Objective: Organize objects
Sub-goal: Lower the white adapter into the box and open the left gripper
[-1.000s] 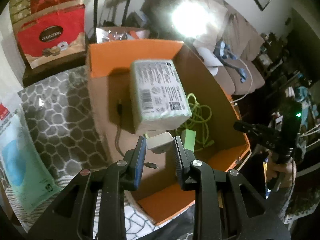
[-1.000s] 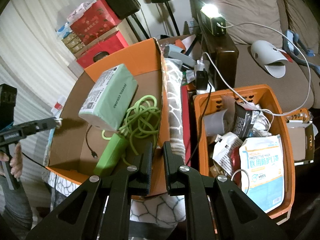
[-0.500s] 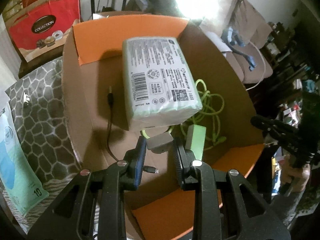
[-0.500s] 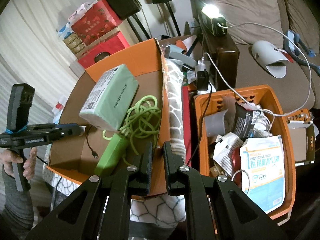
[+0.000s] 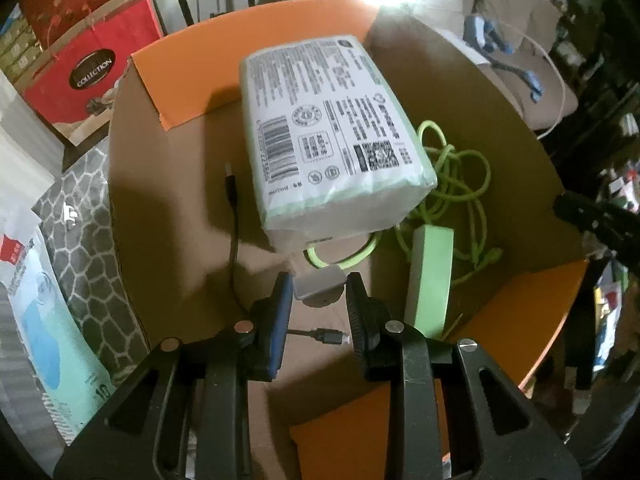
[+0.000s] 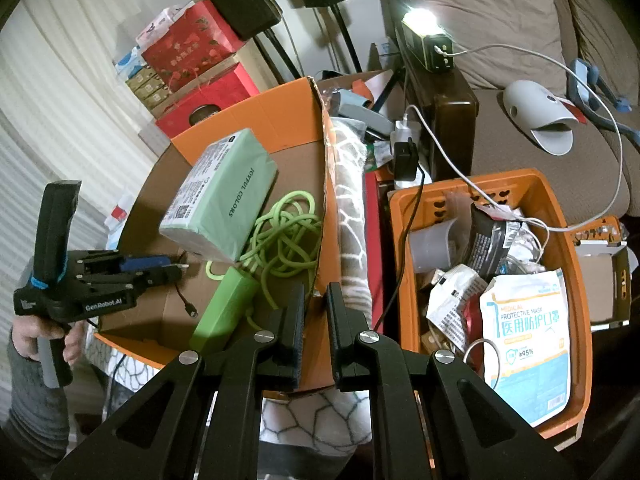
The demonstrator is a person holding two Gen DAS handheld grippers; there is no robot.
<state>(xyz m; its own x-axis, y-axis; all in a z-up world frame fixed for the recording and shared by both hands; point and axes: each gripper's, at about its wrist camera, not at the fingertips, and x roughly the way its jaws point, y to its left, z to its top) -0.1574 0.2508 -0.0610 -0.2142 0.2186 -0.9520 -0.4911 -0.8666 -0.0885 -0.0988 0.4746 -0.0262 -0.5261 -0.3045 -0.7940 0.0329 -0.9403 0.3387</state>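
Cardboard box with orange flaps sits open on a grey honeycomb-patterned cloth, and the left gripper reaches in over its near edge, level and pointing toward the far flap. Inside, a pale green tissue pack lies tilted, its long axis running from the near side to the far flap, barcode face up. To its right a green cable lies coiled, with a green power bank lengthwise beside it. A thin black cable trails along the floor of the box. The left claw is clamped on a small grey charger block, held above the box floor. The right gripper hovers at the box's near right corner, fingers nearly together with nothing between them, beside an orange basket of packets.
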